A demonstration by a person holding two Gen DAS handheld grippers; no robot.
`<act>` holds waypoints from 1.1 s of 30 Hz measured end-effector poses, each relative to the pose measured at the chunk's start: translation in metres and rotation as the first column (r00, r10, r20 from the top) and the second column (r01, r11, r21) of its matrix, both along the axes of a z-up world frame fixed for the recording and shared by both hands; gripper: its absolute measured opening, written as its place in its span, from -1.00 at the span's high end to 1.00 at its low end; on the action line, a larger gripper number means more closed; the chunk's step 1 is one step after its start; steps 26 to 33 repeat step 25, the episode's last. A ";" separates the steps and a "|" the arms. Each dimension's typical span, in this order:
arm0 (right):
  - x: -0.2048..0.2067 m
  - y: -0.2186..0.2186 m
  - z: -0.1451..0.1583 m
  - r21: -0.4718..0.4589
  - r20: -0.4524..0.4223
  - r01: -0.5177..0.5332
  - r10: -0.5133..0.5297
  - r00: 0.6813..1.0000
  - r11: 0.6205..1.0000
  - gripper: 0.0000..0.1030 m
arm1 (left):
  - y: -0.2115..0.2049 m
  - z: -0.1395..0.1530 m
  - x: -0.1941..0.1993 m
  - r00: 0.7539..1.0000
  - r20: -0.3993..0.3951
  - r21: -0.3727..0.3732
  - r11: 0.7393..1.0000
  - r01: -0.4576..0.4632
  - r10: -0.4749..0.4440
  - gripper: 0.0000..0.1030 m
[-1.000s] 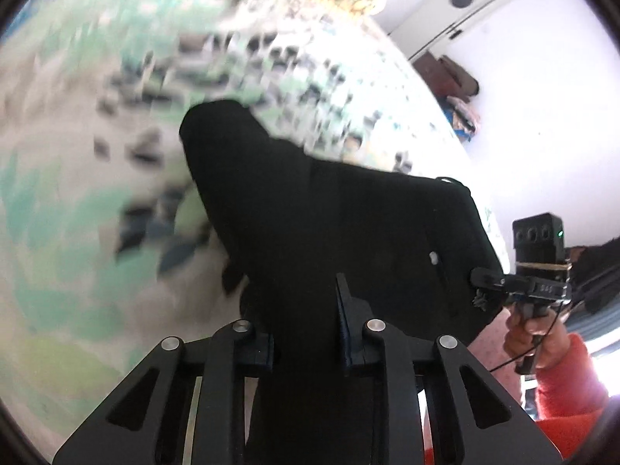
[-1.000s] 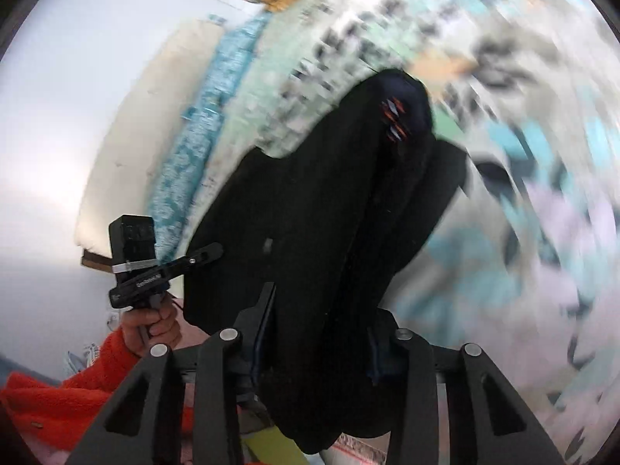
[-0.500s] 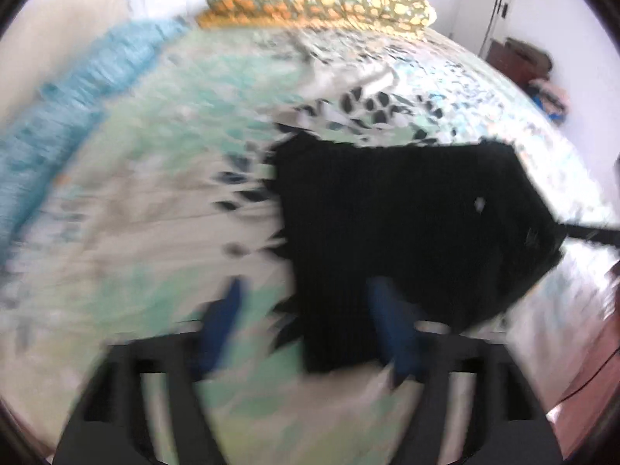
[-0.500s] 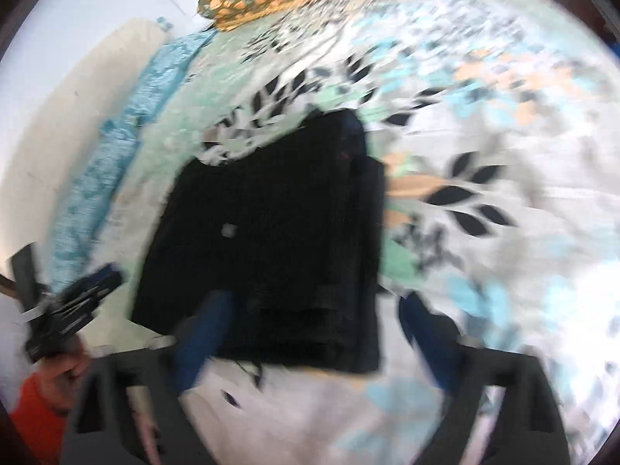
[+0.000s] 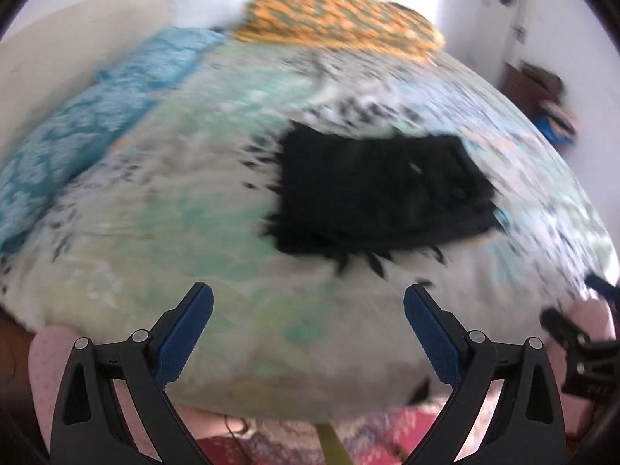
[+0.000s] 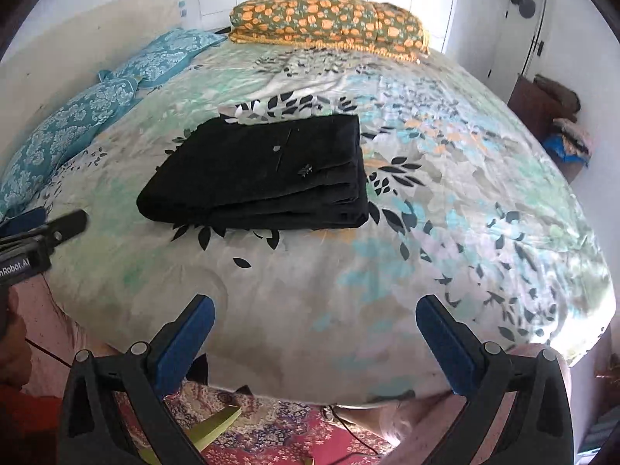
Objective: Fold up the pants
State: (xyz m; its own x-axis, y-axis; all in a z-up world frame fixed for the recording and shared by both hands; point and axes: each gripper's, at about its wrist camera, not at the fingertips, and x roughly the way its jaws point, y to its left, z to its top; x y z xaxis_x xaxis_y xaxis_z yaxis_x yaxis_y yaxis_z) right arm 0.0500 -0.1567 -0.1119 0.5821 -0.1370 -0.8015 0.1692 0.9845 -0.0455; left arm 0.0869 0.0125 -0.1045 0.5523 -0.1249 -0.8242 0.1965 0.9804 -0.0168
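Now that both tongs have let go, the pants (image 6: 263, 178) lie as a flat black stack of layers mid-bed (image 6: 445, 201), short of the orange pillow (image 6: 329, 23). A second ago cloth sat pinched in each; the left tongs (image 5: 308, 310) and right tongs (image 6: 314, 321) have just been opening, gape wide, empty, pulled back near the bed's edge. Fold looks finished; at most some edge tidying remains.

Left claw (image 6: 42, 228) body: partial white lettering "nRobot.AI".
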 end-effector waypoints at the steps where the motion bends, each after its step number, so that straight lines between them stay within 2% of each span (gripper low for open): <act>1: -0.001 -0.001 0.002 -0.010 0.009 0.014 -0.014 1.000 1.000 -1.00 | -0.002 0.001 -0.002 1.000 0.004 0.022 1.000 0.007 -0.007 -0.93; 3: -0.002 -0.004 0.004 -0.016 0.006 0.038 -0.037 0.999 0.999 -1.00 | -0.004 0.003 -0.009 1.000 0.029 0.033 0.999 -0.007 0.006 -0.93; 12: -0.005 0.004 0.007 -0.022 0.022 0.039 -0.038 0.999 0.999 -1.00 | -0.004 0.006 -0.025 1.000 0.018 0.032 0.999 -0.010 0.010 -0.93; 33: -0.006 0.007 0.008 -0.037 0.026 0.023 -0.022 0.999 0.999 -1.00 | 0.000 0.006 -0.029 0.999 0.022 0.017 0.999 -0.034 0.034 -0.93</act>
